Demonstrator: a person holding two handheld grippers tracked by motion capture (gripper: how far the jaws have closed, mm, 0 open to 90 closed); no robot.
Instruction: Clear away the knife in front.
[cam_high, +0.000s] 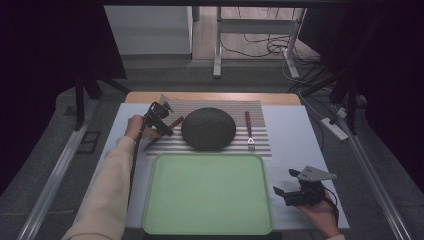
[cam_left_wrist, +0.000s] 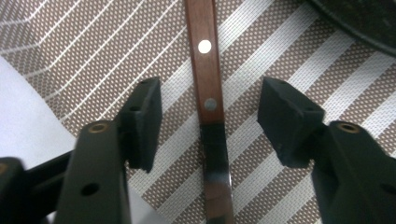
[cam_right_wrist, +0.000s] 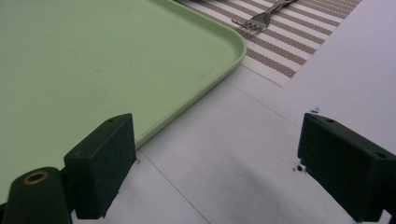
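Observation:
A knife (cam_left_wrist: 209, 100) with a brown riveted handle and steel blade lies on the striped placemat (cam_left_wrist: 93, 56). My left gripper (cam_left_wrist: 210, 119) hangs open just above it, one jaw on each side of where handle meets blade. From above, the left gripper (cam_high: 161, 122) and knife (cam_high: 170, 126) sit left of a dark round plate (cam_high: 208, 128). A fork (cam_high: 249, 131) lies right of the plate, its tines also seen as fork (cam_right_wrist: 261, 18). My right gripper (cam_right_wrist: 215, 158) is open over bare table beside the green tray (cam_right_wrist: 93, 60), and that right gripper (cam_high: 289, 192) is at the tray's right.
The green tray (cam_high: 207, 192) takes up the front middle of the table. The placemat (cam_high: 260, 145) lies behind it. Beyond the far table edge are a desk frame and cables on the floor (cam_high: 260, 45). Metal rails run along both sides.

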